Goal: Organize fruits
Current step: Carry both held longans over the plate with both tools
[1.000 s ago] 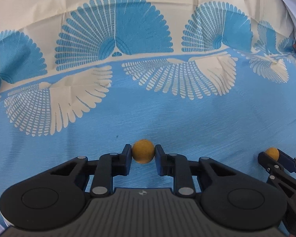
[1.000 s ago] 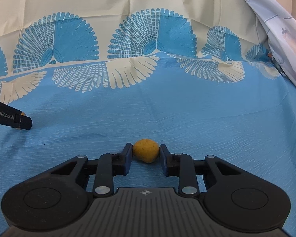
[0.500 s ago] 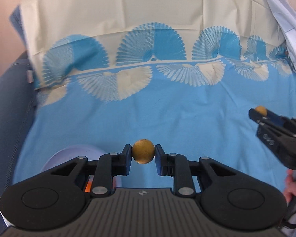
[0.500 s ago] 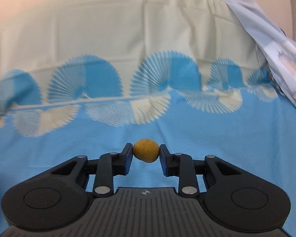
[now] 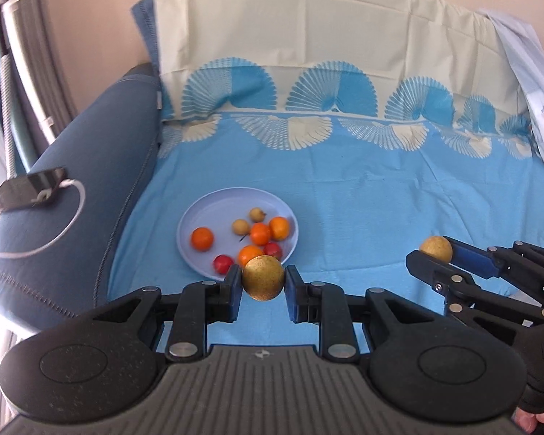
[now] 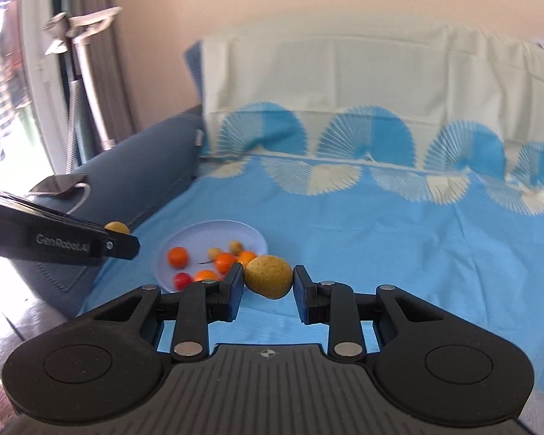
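Observation:
My left gripper (image 5: 263,284) is shut on a round brownish-yellow fruit (image 5: 263,277), held in the air above the blue cloth just short of the plate. My right gripper (image 6: 268,282) is shut on a second yellow fruit (image 6: 269,276), also lifted; it shows in the left wrist view (image 5: 435,248) at the right. A pale lilac plate (image 5: 199,217) on the cloth holds several oranges (image 5: 202,238), small red fruits (image 5: 223,263) and small yellowish fruits (image 5: 240,226). The plate also shows in the right wrist view (image 6: 214,230), ahead and left.
The blue and cream patterned cloth (image 5: 380,203) covers a sofa seat and backrest. A dark blue sofa armrest (image 5: 72,195) at the left carries a phone (image 5: 29,188) with a white cable. A pale printed cloth (image 5: 533,83) hangs at the right.
Both grippers have lifted their fruits off the cloth and drawn back and up. The views have swung left, and the plate of fruit and the armrest have come into view.

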`<state>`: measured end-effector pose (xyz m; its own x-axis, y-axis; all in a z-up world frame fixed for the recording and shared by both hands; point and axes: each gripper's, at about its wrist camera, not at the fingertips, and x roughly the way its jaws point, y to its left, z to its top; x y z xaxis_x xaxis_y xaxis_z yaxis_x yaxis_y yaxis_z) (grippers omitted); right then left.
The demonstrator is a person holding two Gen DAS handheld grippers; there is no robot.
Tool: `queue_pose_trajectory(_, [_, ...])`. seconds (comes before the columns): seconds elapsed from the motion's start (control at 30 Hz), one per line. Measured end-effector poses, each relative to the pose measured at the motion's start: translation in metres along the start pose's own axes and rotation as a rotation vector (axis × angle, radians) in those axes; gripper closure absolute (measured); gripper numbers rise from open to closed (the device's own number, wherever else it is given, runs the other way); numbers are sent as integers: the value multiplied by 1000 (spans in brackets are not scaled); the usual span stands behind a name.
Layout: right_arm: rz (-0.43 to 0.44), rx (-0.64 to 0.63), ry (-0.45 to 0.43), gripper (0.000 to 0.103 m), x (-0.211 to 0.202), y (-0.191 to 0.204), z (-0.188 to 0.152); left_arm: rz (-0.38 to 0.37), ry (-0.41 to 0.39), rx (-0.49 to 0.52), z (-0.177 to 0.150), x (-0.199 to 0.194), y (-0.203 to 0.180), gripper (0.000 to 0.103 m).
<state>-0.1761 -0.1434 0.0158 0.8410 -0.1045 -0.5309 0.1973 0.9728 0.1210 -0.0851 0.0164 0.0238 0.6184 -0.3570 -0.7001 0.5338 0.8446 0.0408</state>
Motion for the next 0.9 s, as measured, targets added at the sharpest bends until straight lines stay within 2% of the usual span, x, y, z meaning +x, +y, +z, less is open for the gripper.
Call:
queue_pose_trajectory(0.23, [3, -81, -35, 72, -37, 37, 1, 14, -53, -103, -15, -34, 34, 76])
queue_pose_trajectory(0.43, [-32, -102, -59, 72, -57, 43, 1, -5, -91, -127, -20, -49, 40, 76])
queue_pose_trajectory(0.9, [-30, -127, -37, 72, -54, 51, -2, -17, -109, -144, -22, -50, 48, 76])
